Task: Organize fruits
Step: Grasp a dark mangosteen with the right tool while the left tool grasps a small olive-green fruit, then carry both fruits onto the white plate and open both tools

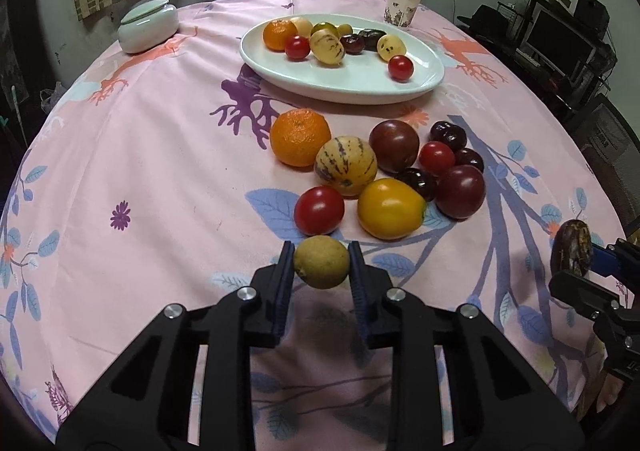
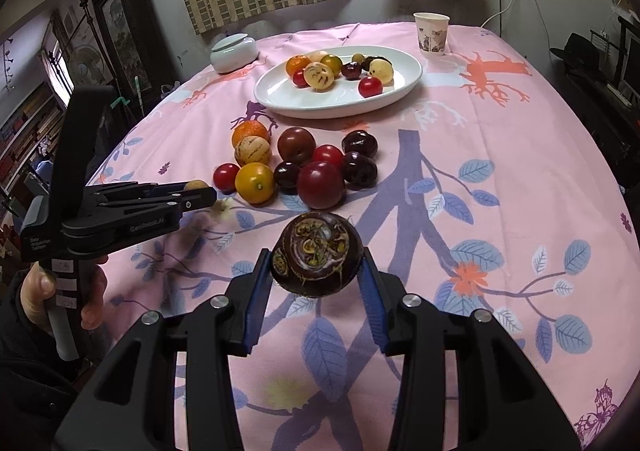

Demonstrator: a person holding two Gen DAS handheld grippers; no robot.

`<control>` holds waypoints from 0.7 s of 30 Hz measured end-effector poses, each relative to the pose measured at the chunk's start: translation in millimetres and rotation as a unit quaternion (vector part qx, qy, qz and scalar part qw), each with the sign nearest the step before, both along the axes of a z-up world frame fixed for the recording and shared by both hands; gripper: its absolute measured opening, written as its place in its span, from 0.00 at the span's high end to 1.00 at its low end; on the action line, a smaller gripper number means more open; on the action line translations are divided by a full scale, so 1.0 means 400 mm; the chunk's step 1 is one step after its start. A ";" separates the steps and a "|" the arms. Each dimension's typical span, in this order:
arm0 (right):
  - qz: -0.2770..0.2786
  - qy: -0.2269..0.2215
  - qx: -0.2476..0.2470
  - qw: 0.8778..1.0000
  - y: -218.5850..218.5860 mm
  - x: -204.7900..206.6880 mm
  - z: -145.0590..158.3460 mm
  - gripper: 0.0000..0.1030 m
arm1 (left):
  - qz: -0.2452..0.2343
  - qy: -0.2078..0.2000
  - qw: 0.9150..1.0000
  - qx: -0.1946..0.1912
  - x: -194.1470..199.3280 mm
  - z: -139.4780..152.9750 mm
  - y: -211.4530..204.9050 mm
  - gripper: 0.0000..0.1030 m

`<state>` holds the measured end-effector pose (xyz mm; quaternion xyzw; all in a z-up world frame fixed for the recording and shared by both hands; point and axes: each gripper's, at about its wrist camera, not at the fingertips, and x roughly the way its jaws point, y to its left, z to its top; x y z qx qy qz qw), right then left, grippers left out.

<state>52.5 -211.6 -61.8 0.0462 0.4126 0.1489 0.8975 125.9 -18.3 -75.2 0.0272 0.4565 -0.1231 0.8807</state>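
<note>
While the white plate [image 1: 424, 81] holds mixed fruit, our left gripper [image 1: 322, 263] clenches a small tan fruit [image 1: 321, 266] and our right gripper [image 2: 318, 263] a dark purple fruit [image 2: 316, 259].

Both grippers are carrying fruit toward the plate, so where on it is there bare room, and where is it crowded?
The white plate is bare along its near half, in front of the two red tomatoes. Its far half is packed, from the orange across to the dark fruits. The loose pile on the cloth crowds the approach.

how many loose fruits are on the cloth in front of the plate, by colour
bright red tomatoes: 2
yellow tomato: 1
orange mandarin: 1
striped pale melon: 1
large dark red fruits: 2
small dark purple fruits: 3
total: 10
</note>
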 end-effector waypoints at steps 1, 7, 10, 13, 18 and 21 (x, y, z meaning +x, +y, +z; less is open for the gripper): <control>0.001 0.000 0.000 1.000 0.003 -0.001 0.003 0.58 | -0.003 -0.004 1.000 -0.003 -0.009 0.010 -0.001 0.74; 0.004 -0.004 -0.010 1.000 0.014 -0.005 0.028 0.58 | -0.023 -0.024 0.999 -0.008 -0.050 0.073 -0.003 0.74; 0.007 -0.010 -0.017 1.000 0.016 0.005 0.047 0.58 | -0.029 -0.033 0.999 -0.003 -0.044 0.105 0.001 0.74; 0.020 -0.015 -0.028 0.999 0.023 0.028 0.071 0.58 | -0.029 -0.044 0.999 0.002 -0.022 0.145 0.009 0.74; 0.055 -0.023 -0.048 0.997 0.037 0.102 0.119 0.58 | -0.037 -0.071 0.997 0.019 0.051 0.226 0.008 0.74; 0.068 -0.020 -0.037 0.997 0.037 0.178 0.141 0.58 | -0.038 -0.064 0.997 0.016 0.136 0.254 0.003 0.74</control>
